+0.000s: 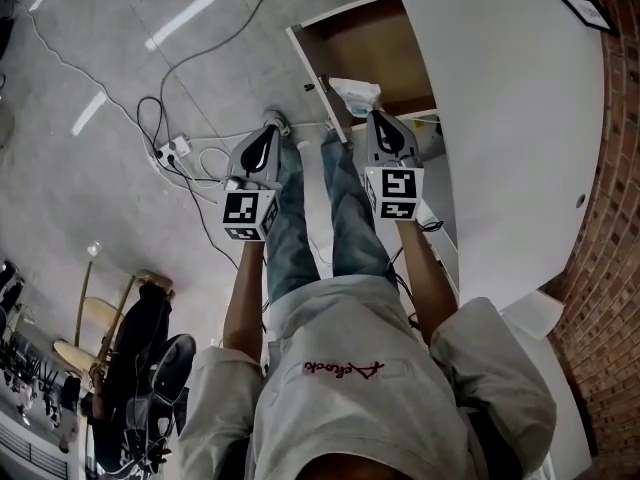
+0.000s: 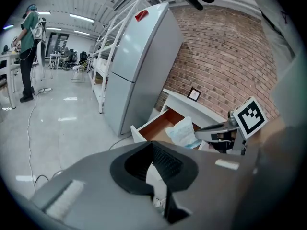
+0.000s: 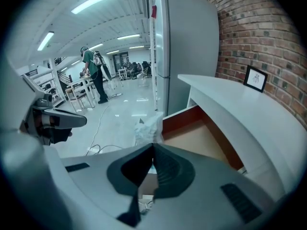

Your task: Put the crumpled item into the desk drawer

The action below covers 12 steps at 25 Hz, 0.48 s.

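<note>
Grey jaws of our right gripper (image 1: pixel 371 116) clamp the crumpled item (image 1: pixel 355 93), which seems to hang just at the front rim of the open drawer (image 1: pixel 365 48), cavity straight ahead; our left gripper (image 1: pixel 270 125), closed on nothing, is farther off.

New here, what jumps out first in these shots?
The crumpled white bag is pinched in the right tool, at the front edge of the open drawer of the white desk. The left tool is shut and empty beside it, above a power strip on the floor.
</note>
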Available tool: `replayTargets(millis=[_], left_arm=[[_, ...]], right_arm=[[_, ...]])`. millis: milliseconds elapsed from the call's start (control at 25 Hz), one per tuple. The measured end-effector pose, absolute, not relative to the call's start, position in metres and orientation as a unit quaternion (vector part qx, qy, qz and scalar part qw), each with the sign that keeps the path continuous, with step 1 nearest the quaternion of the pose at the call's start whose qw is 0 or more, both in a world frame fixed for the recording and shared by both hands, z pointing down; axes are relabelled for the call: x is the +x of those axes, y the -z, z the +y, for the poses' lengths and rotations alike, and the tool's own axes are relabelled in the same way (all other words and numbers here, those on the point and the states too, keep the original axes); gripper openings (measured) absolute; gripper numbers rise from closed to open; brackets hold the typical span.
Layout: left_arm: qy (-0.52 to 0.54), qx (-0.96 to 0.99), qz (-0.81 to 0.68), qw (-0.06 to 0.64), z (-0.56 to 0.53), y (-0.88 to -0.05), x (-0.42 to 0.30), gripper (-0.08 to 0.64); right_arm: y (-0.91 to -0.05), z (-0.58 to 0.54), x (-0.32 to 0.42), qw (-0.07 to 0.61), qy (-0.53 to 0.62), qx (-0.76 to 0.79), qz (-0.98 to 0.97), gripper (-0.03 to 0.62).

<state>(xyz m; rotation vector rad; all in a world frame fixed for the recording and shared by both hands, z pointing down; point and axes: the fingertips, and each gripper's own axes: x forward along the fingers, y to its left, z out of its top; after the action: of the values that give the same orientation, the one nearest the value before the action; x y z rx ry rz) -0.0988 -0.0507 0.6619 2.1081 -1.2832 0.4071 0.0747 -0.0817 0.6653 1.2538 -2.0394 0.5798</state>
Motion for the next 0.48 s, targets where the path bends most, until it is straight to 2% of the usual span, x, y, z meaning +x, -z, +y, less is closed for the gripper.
replayTargets(millis=[480], left_arm=[[-0.150, 0.803, -0.480, 0.320, -0.052, -0.701, -0.089, 0.009]], right_arm=[[-0.686, -0.141, 0.066, 0.304, -0.195, 0.490, -0.793, 0.012]])
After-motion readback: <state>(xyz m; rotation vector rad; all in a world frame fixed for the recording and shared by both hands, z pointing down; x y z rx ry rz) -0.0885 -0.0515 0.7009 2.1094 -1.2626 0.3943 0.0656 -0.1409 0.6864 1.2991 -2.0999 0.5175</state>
